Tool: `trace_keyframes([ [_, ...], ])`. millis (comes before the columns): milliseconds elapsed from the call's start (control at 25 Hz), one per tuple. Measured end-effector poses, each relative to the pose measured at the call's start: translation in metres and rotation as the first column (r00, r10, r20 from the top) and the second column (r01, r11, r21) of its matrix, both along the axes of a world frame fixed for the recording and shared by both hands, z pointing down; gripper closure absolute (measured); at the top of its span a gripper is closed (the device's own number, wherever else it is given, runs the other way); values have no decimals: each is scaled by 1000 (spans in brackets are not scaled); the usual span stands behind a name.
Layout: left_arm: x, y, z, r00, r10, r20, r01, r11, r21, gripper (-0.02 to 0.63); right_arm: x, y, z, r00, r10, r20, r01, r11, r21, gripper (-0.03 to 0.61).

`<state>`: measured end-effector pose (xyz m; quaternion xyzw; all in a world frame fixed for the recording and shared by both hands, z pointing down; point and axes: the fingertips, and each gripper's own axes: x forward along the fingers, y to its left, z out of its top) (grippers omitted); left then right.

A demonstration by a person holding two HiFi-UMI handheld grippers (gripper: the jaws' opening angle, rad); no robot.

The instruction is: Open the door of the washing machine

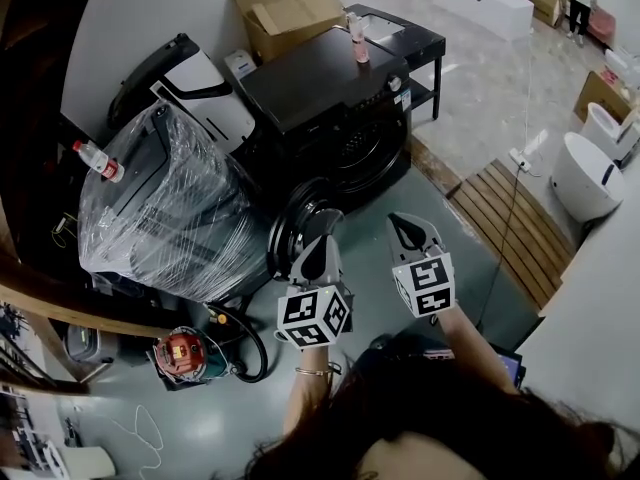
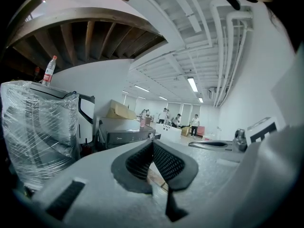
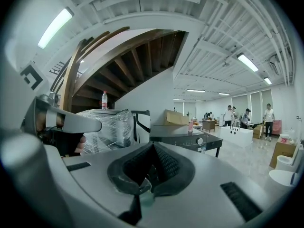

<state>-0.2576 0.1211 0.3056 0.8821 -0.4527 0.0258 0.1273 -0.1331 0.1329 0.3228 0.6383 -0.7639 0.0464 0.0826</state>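
The black washer (image 1: 322, 80) faces down-right toward the person with a pink cup (image 1: 359, 46) upright on its lid. Its round door (image 1: 296, 226) looks swung out at the front's left edge, standing on edge just beside the left gripper (image 1: 322, 252). That one and the right gripper (image 1: 412, 234) are both pinched closed on nothing, side by side before the washer. A film-wrapped machine (image 1: 165, 213) crowds the door's left, and a cardboard box (image 1: 288, 13) stands behind, its contents hidden. Bare floor (image 1: 455, 238) lies open on the right up to the slatted boards (image 1: 515, 230).
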Motion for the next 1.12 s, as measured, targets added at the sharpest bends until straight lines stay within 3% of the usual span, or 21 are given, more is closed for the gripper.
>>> trace_keyframes([
  [1120,10,7,5,1000,15,2,-15,1000,-25,601,15,5,6,1000,17,-11,-17,1000,-15,581],
])
